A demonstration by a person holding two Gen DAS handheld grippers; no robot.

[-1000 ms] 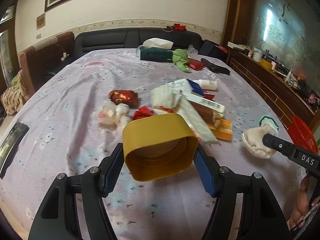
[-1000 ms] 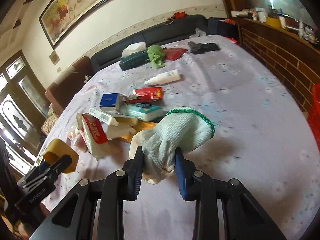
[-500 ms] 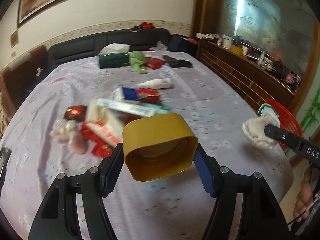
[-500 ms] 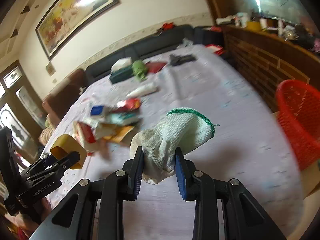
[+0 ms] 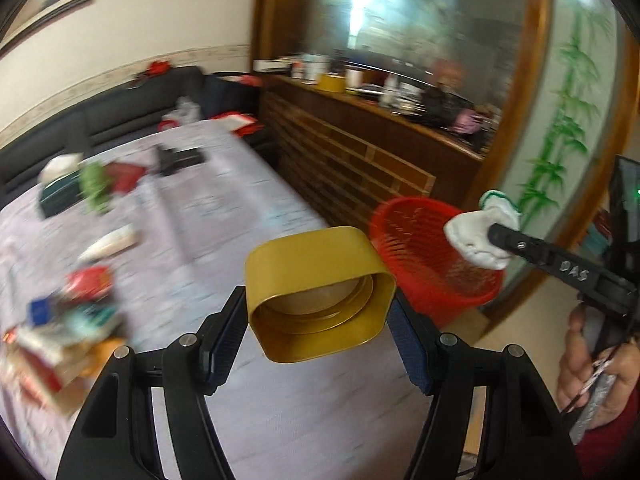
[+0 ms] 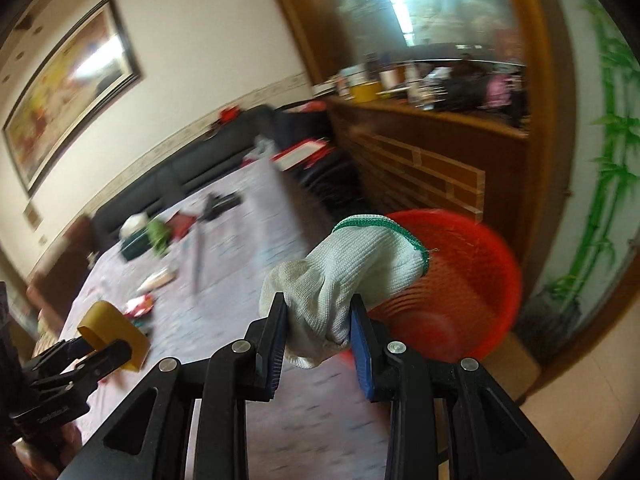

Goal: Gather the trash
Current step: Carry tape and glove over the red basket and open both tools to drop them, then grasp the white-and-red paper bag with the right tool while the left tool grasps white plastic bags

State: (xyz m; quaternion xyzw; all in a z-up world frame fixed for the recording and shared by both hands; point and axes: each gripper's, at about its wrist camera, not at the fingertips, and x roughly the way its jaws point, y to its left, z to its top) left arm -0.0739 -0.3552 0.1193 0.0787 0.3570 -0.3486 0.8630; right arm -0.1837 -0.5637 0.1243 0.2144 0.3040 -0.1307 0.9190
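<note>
Left wrist view: left gripper [image 5: 318, 316] clamps a yellow cap [image 5: 320, 292] — red basket [image 5: 432, 264] at 2 o'clock, past the table [image 5: 224, 216] edge.

Right wrist view: right gripper [image 6: 318, 324] pinches a white glove [image 6: 348, 276] w/ basket [image 6: 472, 292] at 3 o'clock.

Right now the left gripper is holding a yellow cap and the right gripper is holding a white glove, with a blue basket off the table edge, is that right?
One thing is wrong: the basket is red, not blue, as both wrist views show. The rest stands: the left gripper holds the yellow cap and the right gripper holds the white glove, with the basket off the table edge.
</note>
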